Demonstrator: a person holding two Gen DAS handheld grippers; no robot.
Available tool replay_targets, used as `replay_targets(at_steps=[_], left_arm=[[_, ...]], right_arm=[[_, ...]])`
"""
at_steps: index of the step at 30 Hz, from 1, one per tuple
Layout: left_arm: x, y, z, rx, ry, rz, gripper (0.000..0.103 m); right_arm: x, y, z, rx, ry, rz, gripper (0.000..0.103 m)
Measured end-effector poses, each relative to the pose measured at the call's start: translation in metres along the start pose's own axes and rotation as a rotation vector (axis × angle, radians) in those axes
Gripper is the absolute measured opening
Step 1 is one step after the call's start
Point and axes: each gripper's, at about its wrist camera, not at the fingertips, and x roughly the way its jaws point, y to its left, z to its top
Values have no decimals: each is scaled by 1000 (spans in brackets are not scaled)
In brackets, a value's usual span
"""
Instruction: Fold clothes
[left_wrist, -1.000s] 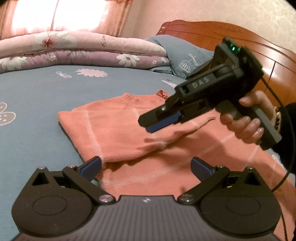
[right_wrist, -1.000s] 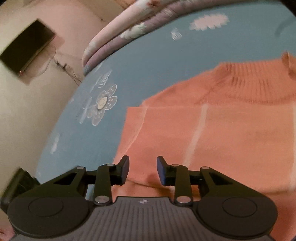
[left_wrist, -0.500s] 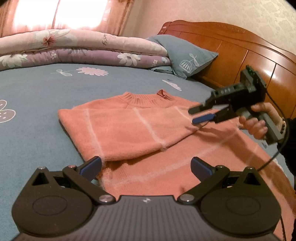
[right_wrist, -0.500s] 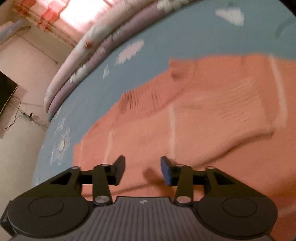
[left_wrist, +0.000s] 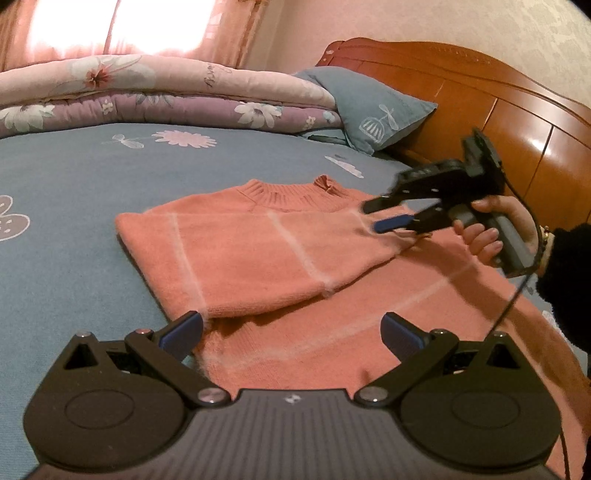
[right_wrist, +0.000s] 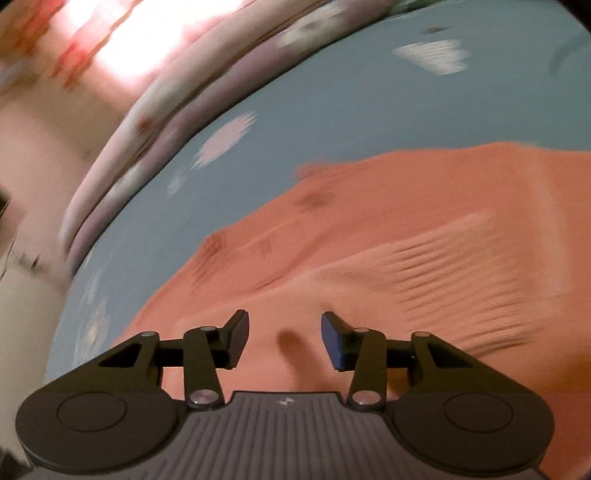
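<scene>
A salmon-pink knit sweater (left_wrist: 258, 251) lies flat on the bed, collar (left_wrist: 284, 194) away from me. One sleeve is folded across its body. My left gripper (left_wrist: 291, 328) hovers open and wide over the near hem, with nothing between its fingers. My right gripper (left_wrist: 371, 216), held by a hand (left_wrist: 491, 229), hangs just above the folded sleeve's end on the right. In the blurred right wrist view the right gripper (right_wrist: 284, 332) is open over the sweater (right_wrist: 369, 240) and holds nothing. The ribbed cuff (right_wrist: 461, 273) lies ahead of it to the right.
The blue flowered bedsheet (left_wrist: 74, 203) spreads to the left. Folded quilts (left_wrist: 147, 96) are stacked along the far side, with a blue pillow (left_wrist: 373, 110) beside them. A wooden headboard (left_wrist: 498, 110) rises behind the right hand.
The right gripper swung from over the sweater's middle to its right side, and its jaws stand wider. The folded sleeve now lies flat. The left gripper stayed still.
</scene>
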Motion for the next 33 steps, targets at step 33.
replay_targets(at_steps=[33], left_arm=[[6, -2, -2, 5, 22, -1, 102]], right_arm=[[0, 46, -39, -203, 161, 81, 65]])
